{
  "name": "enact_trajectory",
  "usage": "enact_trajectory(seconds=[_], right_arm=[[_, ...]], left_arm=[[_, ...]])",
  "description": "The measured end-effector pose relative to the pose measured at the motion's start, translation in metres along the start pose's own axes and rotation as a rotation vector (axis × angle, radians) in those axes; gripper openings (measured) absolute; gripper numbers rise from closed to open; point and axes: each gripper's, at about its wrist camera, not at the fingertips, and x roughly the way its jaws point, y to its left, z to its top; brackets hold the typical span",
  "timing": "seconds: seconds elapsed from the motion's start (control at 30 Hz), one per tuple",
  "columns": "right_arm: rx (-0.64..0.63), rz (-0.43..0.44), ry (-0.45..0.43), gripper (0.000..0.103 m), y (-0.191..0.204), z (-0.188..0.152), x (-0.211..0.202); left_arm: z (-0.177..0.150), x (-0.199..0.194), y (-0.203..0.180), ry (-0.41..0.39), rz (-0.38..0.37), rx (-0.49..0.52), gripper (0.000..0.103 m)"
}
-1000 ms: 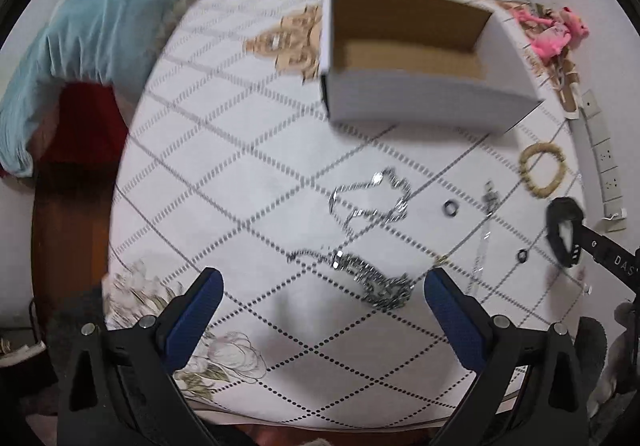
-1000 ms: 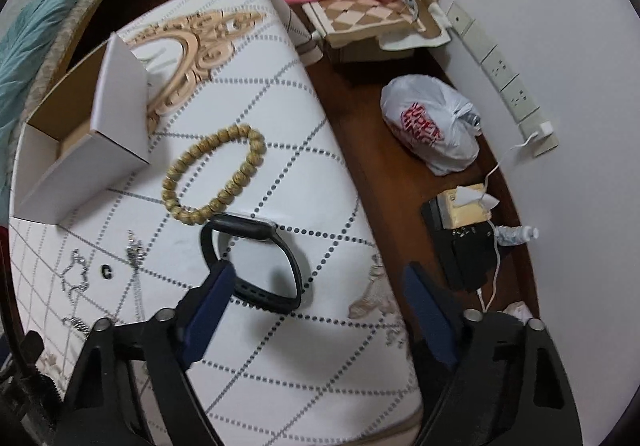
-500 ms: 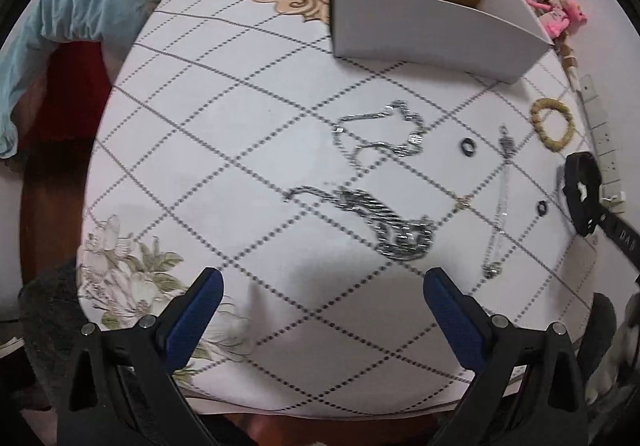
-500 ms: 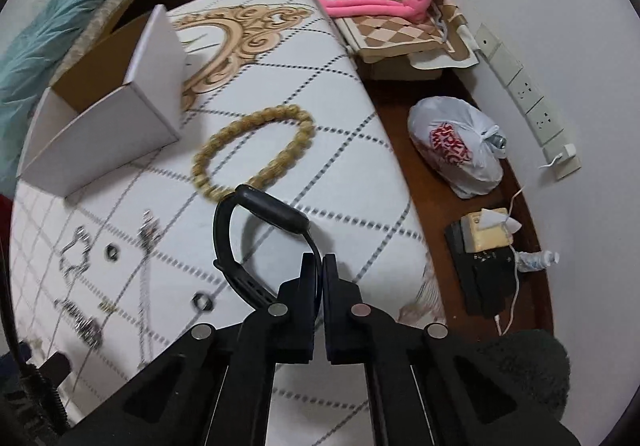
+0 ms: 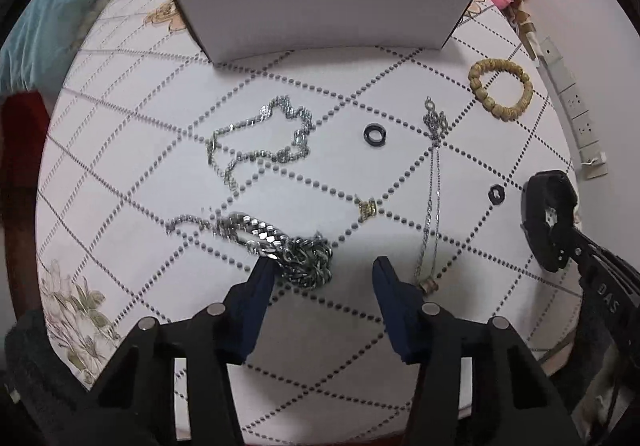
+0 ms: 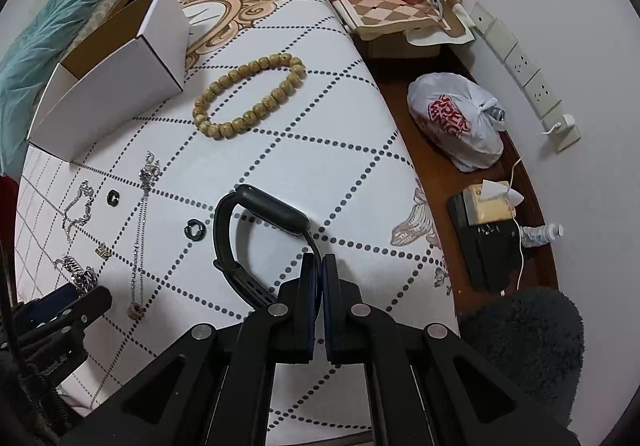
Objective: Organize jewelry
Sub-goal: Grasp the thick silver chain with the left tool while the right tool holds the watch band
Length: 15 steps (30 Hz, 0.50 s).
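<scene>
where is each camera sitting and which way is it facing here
Left wrist: on the left gripper, looking down at the heavy chain between its closing fingers, not yet pinched; white box beyond.
Right wrist: on the right gripper, facing down and across the table toward the wall, fingers shut on the black band; a fuzzy sleeve shows.
Shared: box, bead bracelet, both black rings, each other's gripper.

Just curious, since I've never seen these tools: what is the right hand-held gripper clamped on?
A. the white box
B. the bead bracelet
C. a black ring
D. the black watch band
D: the right hand-held gripper is pinched shut on the strap of the black watch band, while the bead bracelet lies apart.
</scene>
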Motion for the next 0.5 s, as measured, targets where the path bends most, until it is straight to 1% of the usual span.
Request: enact_trajectory(seconds=[0.03,0.07,0.1,0.13,0.2,0.3,0.37,0.5], right_arm=[[-0.003,-0.001,0.000,0.003,0.001,0.001,0.000],[-0.005,-0.002,-0.001,0.003,0.001,0.001,0.000],[-0.008,-0.005,-0.002,0.003,0.002,0.002,0.000],[-0.007,-0.004,-0.004,0.003,0.002,0.002,0.000],[-0.007,-0.004,-0.005,0.003,0.003,0.002,0.000],[-0.012,-0.003,-0.005,0.003,0.003,0.003,0.000],[-0.015,0.001,-0.004,0.003,0.005,0.005,-0.001],[-0.015,0.026,-0.019,0.003,0.011,0.005,-0.010]], left_arm=[[0.000,0.000,-0.002,-0.007,0.008,0.009,0.043],[0.004,0.005,0.004,-0.015,0.014,0.013,0.040],[0.006,0.005,0.005,-0.025,0.017,0.018,0.033],[0.007,0.005,0.005,-0.037,0.016,0.022,0.023],[0.010,0.004,0.010,-0.048,0.007,0.021,0.012],[0.014,0.002,0.017,-0.053,-0.027,0.001,0.010],[0.013,-0.006,0.027,-0.069,-0.042,-0.007,0.005],[0.010,-0.028,0.035,-0.104,-0.079,-0.011,0.005]])
